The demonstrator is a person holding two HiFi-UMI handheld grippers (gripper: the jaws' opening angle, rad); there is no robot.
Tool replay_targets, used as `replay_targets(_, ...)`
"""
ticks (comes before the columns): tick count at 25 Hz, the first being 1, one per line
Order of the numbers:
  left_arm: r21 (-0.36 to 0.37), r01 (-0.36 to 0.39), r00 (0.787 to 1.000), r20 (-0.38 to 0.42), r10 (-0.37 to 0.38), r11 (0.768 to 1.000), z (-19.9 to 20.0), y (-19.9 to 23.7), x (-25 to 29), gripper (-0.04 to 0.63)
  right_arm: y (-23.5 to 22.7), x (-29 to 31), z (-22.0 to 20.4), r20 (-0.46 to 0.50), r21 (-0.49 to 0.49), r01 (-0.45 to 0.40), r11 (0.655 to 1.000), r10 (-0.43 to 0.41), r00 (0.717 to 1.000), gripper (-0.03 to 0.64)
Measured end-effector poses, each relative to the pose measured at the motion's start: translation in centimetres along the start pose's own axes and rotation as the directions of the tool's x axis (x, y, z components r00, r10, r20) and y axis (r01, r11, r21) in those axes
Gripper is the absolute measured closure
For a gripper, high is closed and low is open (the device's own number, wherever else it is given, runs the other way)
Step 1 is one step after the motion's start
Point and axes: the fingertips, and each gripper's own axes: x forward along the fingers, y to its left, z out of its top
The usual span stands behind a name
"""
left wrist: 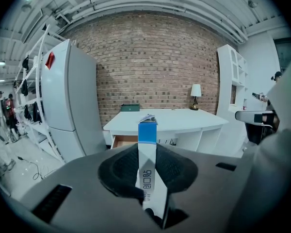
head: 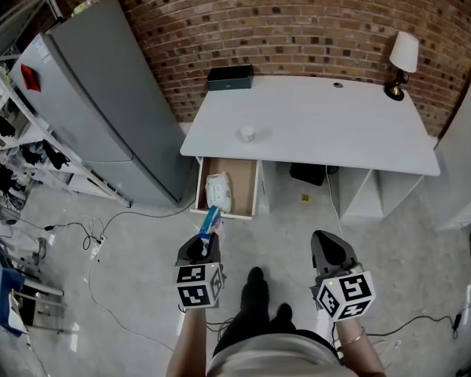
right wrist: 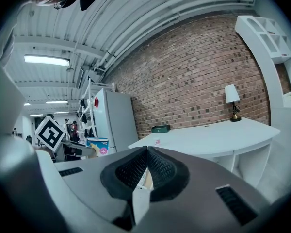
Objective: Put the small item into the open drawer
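Observation:
My left gripper [head: 206,240] is shut on a slim white box with a blue top [head: 210,221], which stands upright between its pads. In the left gripper view the box [left wrist: 146,171] rises from the jaws of that gripper [left wrist: 147,147] and points toward the open drawer [left wrist: 123,141]. The drawer [head: 254,187] hangs open under the left end of the white desk [head: 322,124], a short way beyond the box, and a white packet [head: 218,192] lies in it. My right gripper [head: 330,250] hangs shut and empty to the right; its pads [right wrist: 157,169] meet.
On the desk stand a dark green box [head: 229,77], a small white object [head: 247,133] and a lamp [head: 402,60]. A grey fridge [head: 94,100] is left of the desk. Cables [head: 94,242] run over the concrete floor. The person's feet [head: 255,289] are between the grippers.

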Motion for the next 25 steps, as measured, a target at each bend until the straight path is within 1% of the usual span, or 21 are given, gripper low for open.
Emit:
replay_targets(4,-0.005,-0.004,1.0,0.003,0.004,1.0,1.0,1.3,3.1,0.502,-0.8,3.0,0.6,0.0,0.003,0.004,1.0,-0.004,1.0,0.609)
replay_targets(9,-0.006,0.0,1.0,-0.004,-0.001,1.0,2.5,3.6,8.3,0.502,-1.9,8.2,1.5,-0.005,0.004,0.017,1.0,-0.017,1.0,0.608)
replay_targets(18,-0.04,0.015,0.999,-0.037,-0.016,0.999,5.1,10.2,18.7,0.502,-2.8,20.3,3.2,-0.029,-0.007,0.051,0.999,-0.051,0.998,0.609)
replay_targets(25,-0.051,0.043,0.996,-0.07,-0.047,0.998,6.0,14.6,24.7,0.502,-2.6,27.5,3.8,-0.046,0.004,0.094,0.996,-0.094,0.994,0.607)
